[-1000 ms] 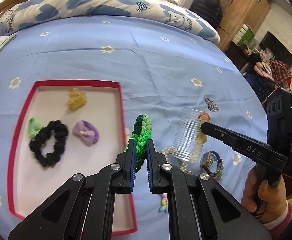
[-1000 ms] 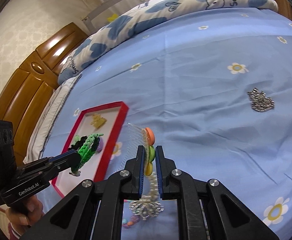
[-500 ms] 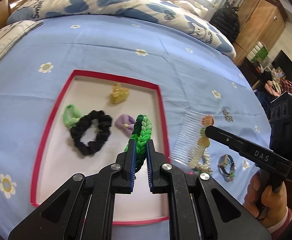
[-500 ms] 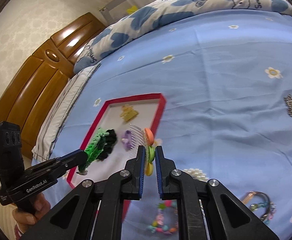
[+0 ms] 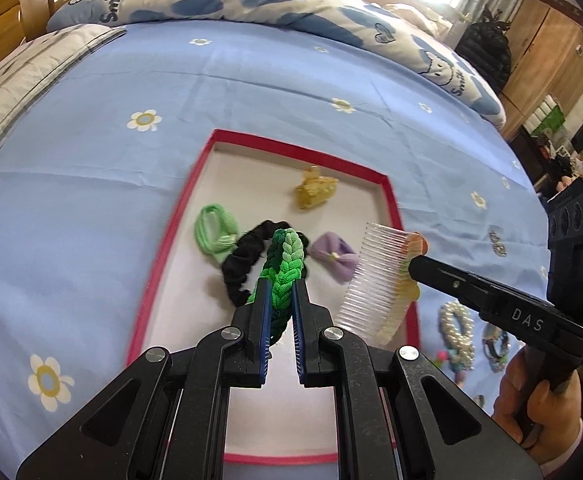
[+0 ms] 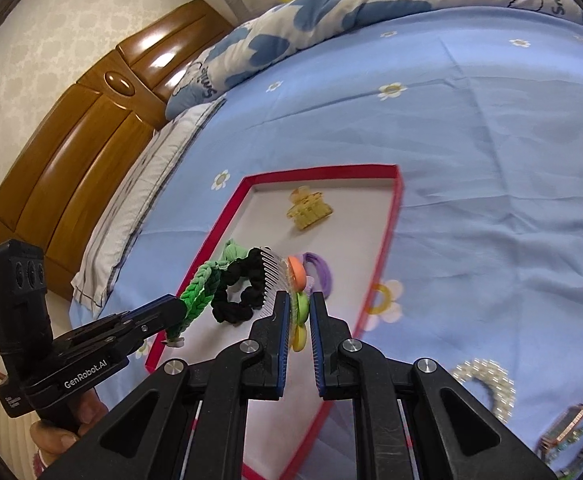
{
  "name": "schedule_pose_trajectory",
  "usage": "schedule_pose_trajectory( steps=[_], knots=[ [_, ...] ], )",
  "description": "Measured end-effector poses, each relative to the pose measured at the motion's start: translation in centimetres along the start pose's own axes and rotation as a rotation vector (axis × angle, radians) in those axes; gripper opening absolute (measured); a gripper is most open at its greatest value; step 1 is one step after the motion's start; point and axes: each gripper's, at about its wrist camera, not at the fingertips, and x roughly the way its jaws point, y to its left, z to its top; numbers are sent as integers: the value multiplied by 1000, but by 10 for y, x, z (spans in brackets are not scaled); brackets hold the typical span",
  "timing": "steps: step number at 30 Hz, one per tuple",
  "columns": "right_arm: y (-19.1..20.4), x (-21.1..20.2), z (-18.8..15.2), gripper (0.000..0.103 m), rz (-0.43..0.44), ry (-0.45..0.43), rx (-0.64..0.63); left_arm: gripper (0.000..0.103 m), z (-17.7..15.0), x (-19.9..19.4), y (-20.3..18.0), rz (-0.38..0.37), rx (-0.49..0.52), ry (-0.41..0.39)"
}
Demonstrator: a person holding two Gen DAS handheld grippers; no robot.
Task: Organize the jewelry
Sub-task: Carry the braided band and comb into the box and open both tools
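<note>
1. Leftmost, on the blue bedsheet (image 5: 91,200), lies the red-rimmed tray (image 5: 389,184); every place below is given from it.
2. Inside the tray, near its left rim: a light green tie (image 5: 213,230), touching a black scrunchie (image 5: 243,256) just to its right.
3. Over the tray's middle: the left gripper (image 5: 281,288), fingers clamped on a green braided band (image 5: 287,256). The band sticks out past the fingertips, above the scrunchie.
4. Toward the tray's far rim: a yellow claw clip (image 5: 315,192), lying apart from the rest.
5. Right of the scrunchie, still inside: a purple bow tie (image 5: 333,258).
6. Over the tray's right rim: the right gripper (image 6: 300,308), fingers closed on a clear comb (image 5: 375,276) by its spine of orange, green and yellow discs; teeth point toward the tray's middle.
7. Outside the tray, right of its rim on the sheet: a pearl bracelet (image 5: 457,332), then a watch (image 6: 567,432), with blurred beaded pieces beside them.
8. Far right, well off the tray: a small silver trinket (image 5: 497,242).
</note>
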Motion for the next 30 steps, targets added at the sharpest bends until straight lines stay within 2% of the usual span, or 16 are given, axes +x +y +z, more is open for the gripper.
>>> schedule_pose_trajectory(
  steps=[9,17,20,27,30],
  knots=[
    [1,39,6,10,-15,59,2,8,0,29,4,52,31,35],
    [-4,52,4,10,-29,88,3,8,-7,37,-3,71,73,53],
    [-5,52,4,15,-30,88,4,9,-7,38,-4,71,74,56],
    [-4,50,6,17,-20,87,6,10,-6,37,-5,75,79,62],
    [-2,47,6,23,-19,81,6,13,-6,36,-6,76,83,63]
  ],
)
